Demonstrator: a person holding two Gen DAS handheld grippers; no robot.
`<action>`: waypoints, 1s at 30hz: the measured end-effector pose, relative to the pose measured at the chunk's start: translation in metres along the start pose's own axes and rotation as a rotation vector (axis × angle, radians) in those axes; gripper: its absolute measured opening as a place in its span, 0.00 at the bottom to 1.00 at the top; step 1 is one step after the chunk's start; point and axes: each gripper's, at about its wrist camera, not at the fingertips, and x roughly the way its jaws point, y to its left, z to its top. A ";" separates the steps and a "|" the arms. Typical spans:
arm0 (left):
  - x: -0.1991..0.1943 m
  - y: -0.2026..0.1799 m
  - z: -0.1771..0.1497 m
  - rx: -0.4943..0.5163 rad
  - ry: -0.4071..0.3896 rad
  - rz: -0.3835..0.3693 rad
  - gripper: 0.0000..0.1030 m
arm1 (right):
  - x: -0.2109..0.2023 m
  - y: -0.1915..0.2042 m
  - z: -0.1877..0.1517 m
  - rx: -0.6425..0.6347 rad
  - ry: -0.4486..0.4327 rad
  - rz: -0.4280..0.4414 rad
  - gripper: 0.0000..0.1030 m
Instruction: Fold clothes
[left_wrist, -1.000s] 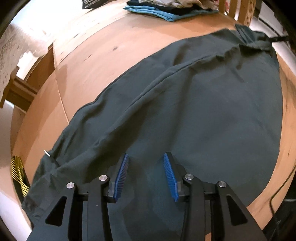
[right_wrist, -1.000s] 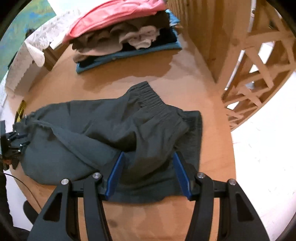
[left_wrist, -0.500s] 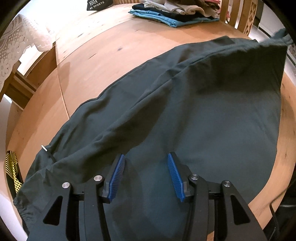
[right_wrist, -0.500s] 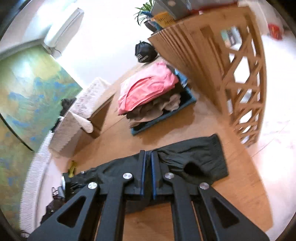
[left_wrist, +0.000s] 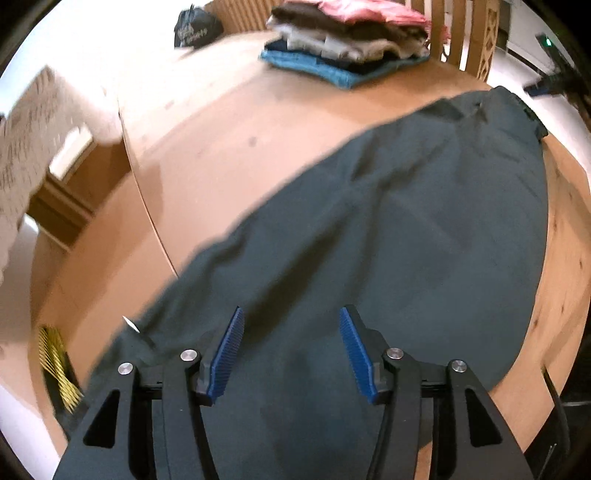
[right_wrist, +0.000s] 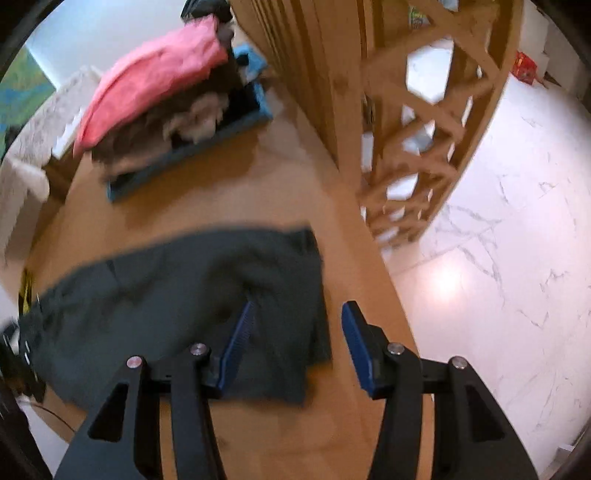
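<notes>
Dark grey trousers (left_wrist: 388, 229) lie spread flat across the round wooden table (left_wrist: 207, 147). My left gripper (left_wrist: 291, 350) is open and empty, hovering over the leg end of the trousers. In the right wrist view the trousers (right_wrist: 166, 302) lie with the waistband end toward the right. My right gripper (right_wrist: 297, 339) is open and empty above the waistband corner, its left finger over the cloth and its right finger over bare table (right_wrist: 258, 184).
A stack of folded clothes (left_wrist: 347, 40) with a pink piece on top (right_wrist: 155, 77) sits at the table's far side. A wooden lattice frame (right_wrist: 417, 122) stands right of the table over white marble floor (right_wrist: 498, 258). A yellow object (left_wrist: 59, 365) lies below the table's left edge.
My right gripper was shut on the trousers' waistband and lifted; it has now opened and let the cloth drop flat. My left gripper stays open and has shifted slightly.
</notes>
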 end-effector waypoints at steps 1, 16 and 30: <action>-0.001 -0.003 0.008 0.022 -0.001 0.000 0.56 | 0.002 -0.003 -0.009 -0.005 0.014 0.005 0.48; 0.013 -0.062 0.037 0.256 0.126 -0.047 0.56 | 0.017 0.028 -0.013 -0.120 0.032 0.077 0.48; -0.020 -0.056 0.025 0.193 0.055 -0.057 0.01 | 0.031 0.026 -0.005 -0.130 0.041 0.019 0.48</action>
